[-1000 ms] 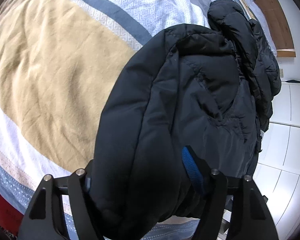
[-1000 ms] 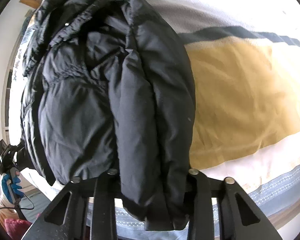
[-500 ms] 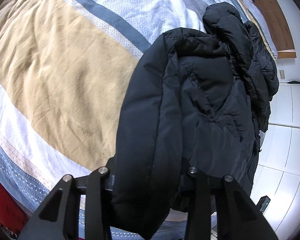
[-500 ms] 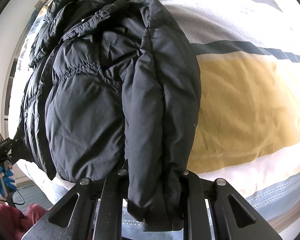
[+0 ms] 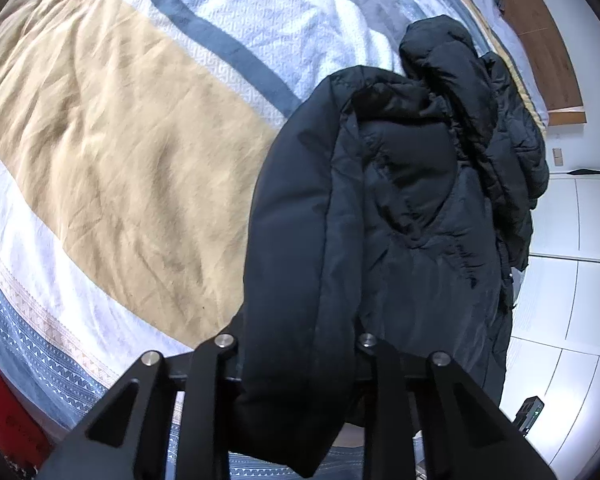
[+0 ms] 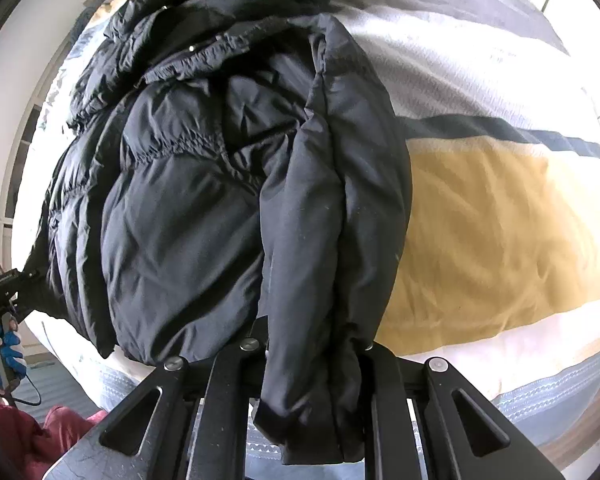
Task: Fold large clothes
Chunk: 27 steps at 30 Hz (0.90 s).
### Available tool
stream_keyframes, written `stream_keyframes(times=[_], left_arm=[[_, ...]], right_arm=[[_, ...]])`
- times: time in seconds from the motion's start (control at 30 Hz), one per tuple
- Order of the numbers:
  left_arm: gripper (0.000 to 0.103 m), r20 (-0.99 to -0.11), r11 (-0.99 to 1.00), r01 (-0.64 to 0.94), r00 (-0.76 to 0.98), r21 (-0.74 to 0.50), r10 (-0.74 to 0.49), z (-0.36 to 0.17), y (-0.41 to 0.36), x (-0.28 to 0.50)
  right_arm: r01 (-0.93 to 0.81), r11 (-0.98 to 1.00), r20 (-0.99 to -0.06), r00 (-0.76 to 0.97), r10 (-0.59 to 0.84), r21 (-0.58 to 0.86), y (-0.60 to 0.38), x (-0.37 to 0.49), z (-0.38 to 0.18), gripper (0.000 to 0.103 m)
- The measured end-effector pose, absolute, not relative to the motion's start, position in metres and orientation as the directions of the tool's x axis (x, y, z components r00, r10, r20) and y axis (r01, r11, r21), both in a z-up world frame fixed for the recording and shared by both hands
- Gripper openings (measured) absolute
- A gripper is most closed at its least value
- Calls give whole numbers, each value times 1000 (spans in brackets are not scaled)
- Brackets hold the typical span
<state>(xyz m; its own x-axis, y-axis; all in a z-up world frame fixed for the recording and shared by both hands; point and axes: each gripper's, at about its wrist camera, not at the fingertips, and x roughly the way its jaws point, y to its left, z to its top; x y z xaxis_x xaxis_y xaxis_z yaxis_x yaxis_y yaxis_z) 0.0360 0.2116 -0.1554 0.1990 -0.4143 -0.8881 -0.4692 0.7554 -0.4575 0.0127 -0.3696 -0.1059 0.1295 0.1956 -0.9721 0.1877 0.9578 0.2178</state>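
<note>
From the left wrist view, the left gripper (image 5: 296, 360) is clamped on a thick fold of the black quilted puffer jacket (image 5: 400, 208), whose bulk lies on the bed's striped mustard, white and blue-grey duvet (image 5: 112, 152), near its edge. From the right wrist view, the right gripper (image 6: 308, 360) pinches a black padded sleeve (image 6: 324, 240) of that jacket (image 6: 180, 200) over the same duvet (image 6: 500, 220).

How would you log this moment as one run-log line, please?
left gripper: shut on black jacket | right gripper: shut on black jacket | bedspread beneath
</note>
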Motion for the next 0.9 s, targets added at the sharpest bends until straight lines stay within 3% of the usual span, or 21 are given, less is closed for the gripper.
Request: stream_keyframes(times=[0.17,0.9], left_arm=[[14,-866,753,-427,229,-500,-445,-145,210,38],[12,-801,734,-329,328,-594,-501,-99,199,51]], right_arm=[[182,954,-964,168,208,237,-365,16,-96,13],[199,923,-921,285,267,329,-374,30,-67,12]])
